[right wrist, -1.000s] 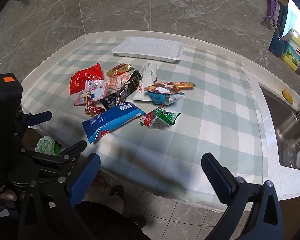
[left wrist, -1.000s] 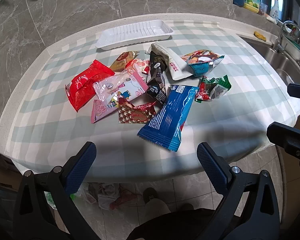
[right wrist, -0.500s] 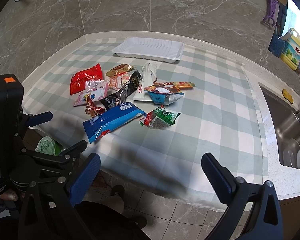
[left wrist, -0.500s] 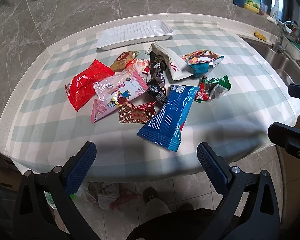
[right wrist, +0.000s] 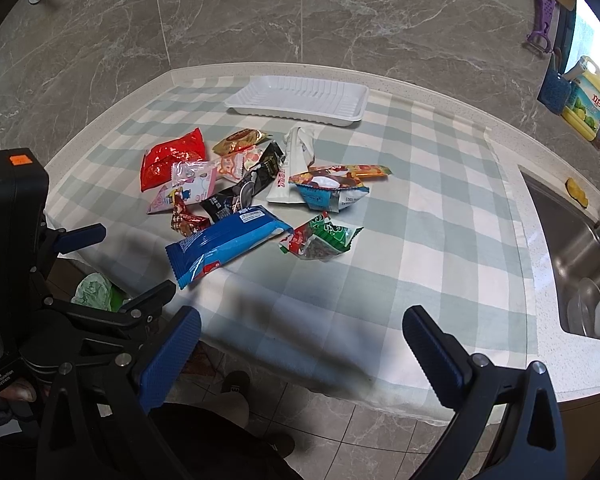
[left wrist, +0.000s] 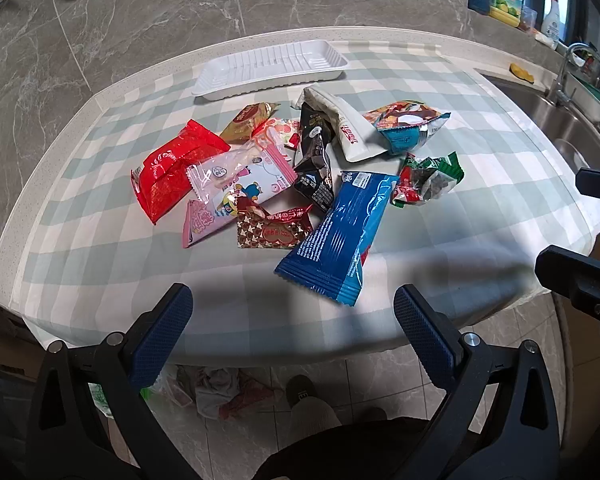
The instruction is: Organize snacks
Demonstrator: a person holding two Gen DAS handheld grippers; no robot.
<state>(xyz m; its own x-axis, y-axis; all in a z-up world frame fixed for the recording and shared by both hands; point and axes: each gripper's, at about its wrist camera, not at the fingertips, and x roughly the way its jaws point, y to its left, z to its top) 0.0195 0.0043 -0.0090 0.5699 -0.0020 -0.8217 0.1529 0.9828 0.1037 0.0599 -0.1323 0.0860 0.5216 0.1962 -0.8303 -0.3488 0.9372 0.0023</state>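
Note:
Several snack packets lie in a loose heap on a green-and-white checked cloth. Nearest is a long blue packet [left wrist: 340, 236] [right wrist: 224, 246]. Around it are a red bag [left wrist: 172, 170] [right wrist: 168, 162], a crumpled green-and-red wrapper [left wrist: 428, 180] [right wrist: 320, 240], a brown chocolate packet [left wrist: 274, 232] and a white pouch [left wrist: 348, 128] [right wrist: 296, 164]. An empty white tray [left wrist: 268, 68] [right wrist: 300, 100] stands behind the heap. My left gripper [left wrist: 292, 332] and my right gripper [right wrist: 300, 344] both hang open and hold nothing, near the table's front edge, short of the snacks.
A steel sink [right wrist: 572, 256] [left wrist: 568, 128] is set into the counter at the right. A yellow detergent bottle [right wrist: 588, 100] stands by the window. The marble wall rises behind the tray. Below the table edge are floor tiles, a person's shoe [left wrist: 300, 388] and crumpled bags [left wrist: 220, 392].

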